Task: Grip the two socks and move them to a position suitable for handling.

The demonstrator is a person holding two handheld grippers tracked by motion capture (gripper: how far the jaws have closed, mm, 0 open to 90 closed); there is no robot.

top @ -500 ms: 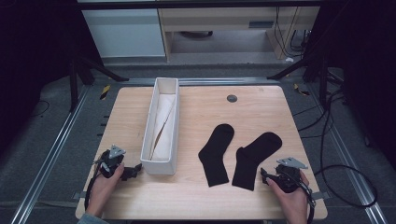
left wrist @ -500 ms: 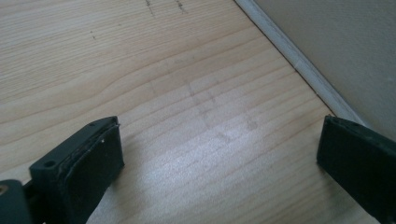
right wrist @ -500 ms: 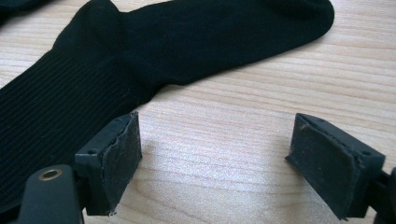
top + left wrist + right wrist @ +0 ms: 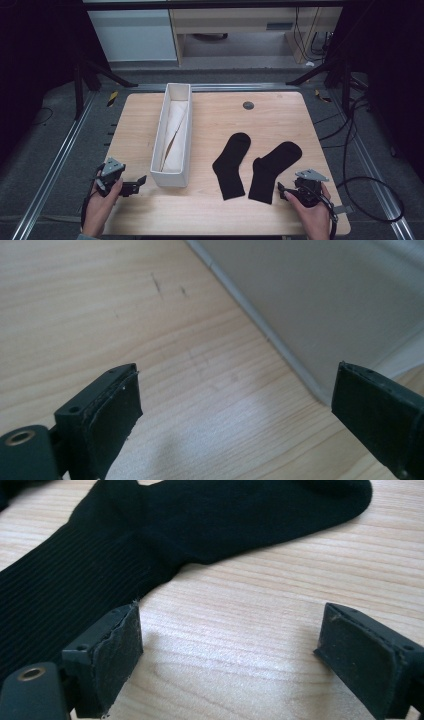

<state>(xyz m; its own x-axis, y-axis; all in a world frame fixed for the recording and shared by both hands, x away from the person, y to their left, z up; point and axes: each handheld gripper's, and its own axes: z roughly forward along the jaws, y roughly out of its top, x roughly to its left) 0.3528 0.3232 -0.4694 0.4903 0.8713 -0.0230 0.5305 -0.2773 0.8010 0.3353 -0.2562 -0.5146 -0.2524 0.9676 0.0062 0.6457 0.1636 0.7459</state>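
We hold the right gripper (image 4: 281, 189) spread beside the near sock (image 4: 272, 170), ready to pinch it; the left gripper (image 4: 141, 181) waits spread by the box (image 4: 171, 177).

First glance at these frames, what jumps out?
Two black socks: the left sock and the right sock lie flat side by side, right of centre on the wooden table. A long white box with pale paper inside runs away from the person, left of centre. The left tool sits open near the box's front end, and the right tool sits open just beside the right sock's cuff.
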